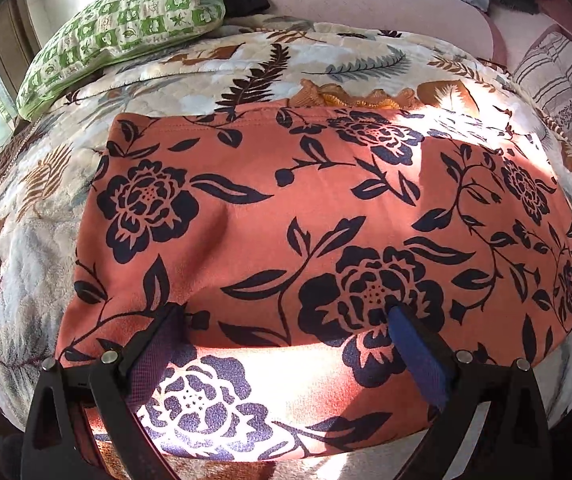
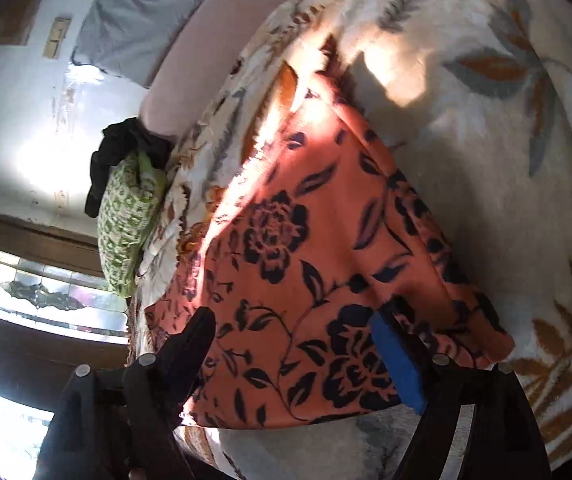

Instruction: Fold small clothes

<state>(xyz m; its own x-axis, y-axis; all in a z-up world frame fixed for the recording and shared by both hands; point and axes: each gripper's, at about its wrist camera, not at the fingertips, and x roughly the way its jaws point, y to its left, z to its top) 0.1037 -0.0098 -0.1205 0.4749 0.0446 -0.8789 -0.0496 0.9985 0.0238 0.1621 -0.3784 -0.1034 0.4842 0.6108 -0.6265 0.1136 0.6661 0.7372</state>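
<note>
Left wrist view: both grippers [image 1: 286, 316] [image 2: 293, 328] gape empty over the cloth [image 1: 286, 208]; pinch one edge squarely before folding.

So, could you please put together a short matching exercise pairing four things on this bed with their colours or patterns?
Things:
1. garment
2. pillow
3. blanket
4. crumpled cloth behind the pillow

Descriptions:
A. green and white checks
B. plain black
C. orange with dark flowers
D. cream with brown and grey leaves

Pairs: 1-C, 2-A, 3-D, 4-B
</note>
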